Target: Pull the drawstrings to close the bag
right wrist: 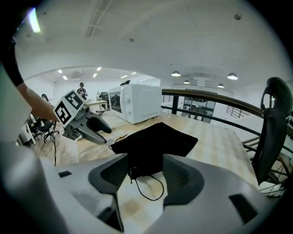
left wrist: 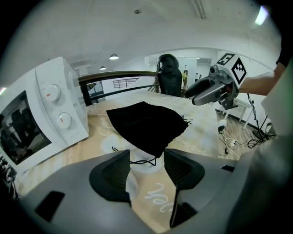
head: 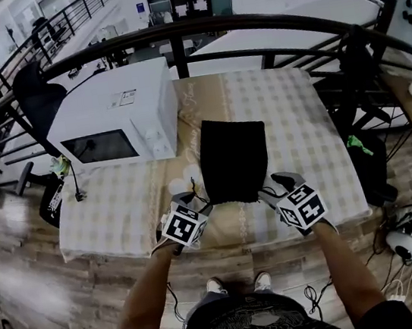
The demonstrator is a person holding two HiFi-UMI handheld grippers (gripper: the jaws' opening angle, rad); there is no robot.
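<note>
A black drawstring bag [head: 232,160] lies flat on the checked tablecloth [head: 289,101], its mouth toward me. My left gripper [head: 190,199] hovers at the bag's near left corner, open. In the left gripper view the bag [left wrist: 146,125] lies just ahead, and a thin black drawstring [left wrist: 143,161] lies on the cloth in line with the gap of the left gripper [left wrist: 146,171]. My right gripper [head: 279,184] hovers at the near right corner, open. In the right gripper view a drawstring loop [right wrist: 158,189] trails from the bag [right wrist: 155,144] under the right gripper [right wrist: 145,176]. Neither pair of pads touches anything.
A white microwave [head: 118,115] stands on the table left of the bag. A dark railing [head: 171,31] runs behind the table. The table's front edge [head: 225,241] is just below both grippers. An office chair [right wrist: 272,128] stands at the right, and cables [head: 401,238] lie on the floor.
</note>
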